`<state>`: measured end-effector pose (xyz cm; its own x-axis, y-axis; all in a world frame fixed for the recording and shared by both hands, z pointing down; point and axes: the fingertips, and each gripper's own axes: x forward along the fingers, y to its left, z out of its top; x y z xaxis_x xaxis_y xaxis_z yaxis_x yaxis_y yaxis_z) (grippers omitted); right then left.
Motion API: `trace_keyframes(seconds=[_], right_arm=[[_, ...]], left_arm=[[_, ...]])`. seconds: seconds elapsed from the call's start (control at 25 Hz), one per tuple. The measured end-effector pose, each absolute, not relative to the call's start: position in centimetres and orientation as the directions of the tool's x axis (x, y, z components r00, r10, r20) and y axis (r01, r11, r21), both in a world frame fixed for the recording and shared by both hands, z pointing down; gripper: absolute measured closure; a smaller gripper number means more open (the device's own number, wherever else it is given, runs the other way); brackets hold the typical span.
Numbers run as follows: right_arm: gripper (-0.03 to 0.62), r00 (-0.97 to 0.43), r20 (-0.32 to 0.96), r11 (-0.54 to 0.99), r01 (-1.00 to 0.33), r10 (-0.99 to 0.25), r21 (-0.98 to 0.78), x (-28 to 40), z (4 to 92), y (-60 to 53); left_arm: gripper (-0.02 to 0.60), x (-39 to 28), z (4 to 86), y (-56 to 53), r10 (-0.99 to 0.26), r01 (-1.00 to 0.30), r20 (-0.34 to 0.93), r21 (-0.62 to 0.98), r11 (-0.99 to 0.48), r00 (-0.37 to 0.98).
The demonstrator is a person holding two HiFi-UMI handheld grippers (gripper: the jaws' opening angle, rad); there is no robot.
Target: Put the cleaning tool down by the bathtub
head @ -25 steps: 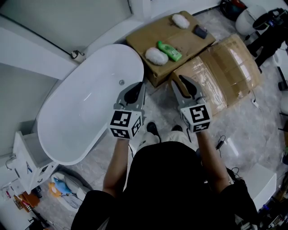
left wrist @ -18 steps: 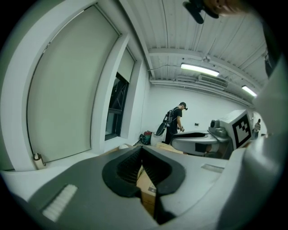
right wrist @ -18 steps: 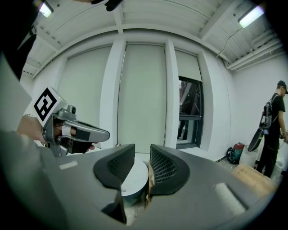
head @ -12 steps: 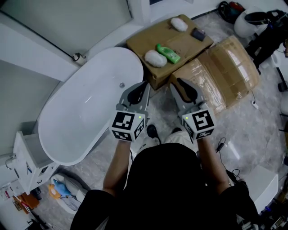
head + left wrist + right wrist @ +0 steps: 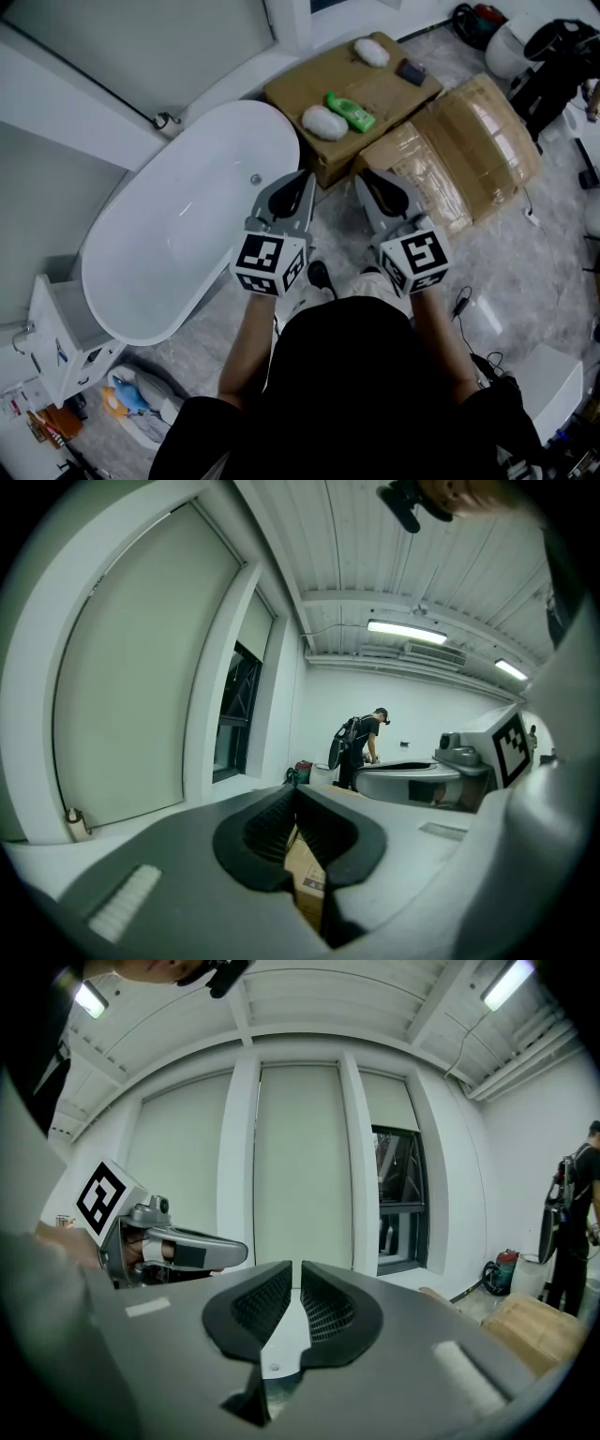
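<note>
**Left gripper (image 5: 298, 183) and right gripper (image 5: 367, 178) hanging empty while the cleaning pads are lying on the cardboard box (image 5: 375, 89)**

Head view: The person is holding the two grippers side by side over the floor. They are near each other but apart, between the white bathtub (image 5: 187, 225) and the cardboard box. Neither is carrying anything. Two white fluffy cleaning pads are lying on that box. The nearer pad (image 5: 324, 122) is sitting at the corner just beside the bathtub's end, right against the green bottle (image 5: 351, 112). The farther pad (image 5: 371, 52) is resting at the far edge, near a small dark object (image 5: 410, 70). A tape-wrapped box (image 5: 469, 150) is lying to the right of the cardboard box.

Left gripper view: The jaws are meeting at their tips and clamping nothing. A piece of cardboard is showing through the slot below the tips. The right gripper is showing at the right. A person with a backpack (image 5: 361, 747) is standing far back in the room.

Right gripper view: The jaws have just been closing and are standing a narrow slit apart, with nothing between them. A white surface (image 5: 281, 1344) is showing through behind them. The left gripper is showing at the left, in front of tall window panels (image 5: 300, 1166).
</note>
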<state>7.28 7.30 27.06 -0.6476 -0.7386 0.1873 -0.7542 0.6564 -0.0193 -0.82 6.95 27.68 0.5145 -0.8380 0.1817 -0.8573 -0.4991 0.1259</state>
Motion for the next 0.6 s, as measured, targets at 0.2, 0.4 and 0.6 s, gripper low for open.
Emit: trace_keyframes(seconds=[0.2,0.4,0.6], right_arm=[[0.567,-0.648,0.187,0.654,-0.756,-0.738,-0.037,7.06,27.08,7.61],[0.579,-0.648,0.193,0.654,-0.755,-0.736,-0.040,6.98,27.51,7.40],[0.585,-0.650,0.199,0.656,-0.754,-0.734,-0.044,6.59,27.60,7.22]], left_arm=[[0.583,-1.02,27.55,7.27,-0.837,-0.856,0.180,0.123,-0.501,0.516],[0.583,-1.11,27.85,7.17,-0.835,-0.855,0.183,0.119,-0.505,0.519],[0.583,-1.62,28.02,7.04,-0.836,-0.857,0.187,0.120,-0.502,0.516]])
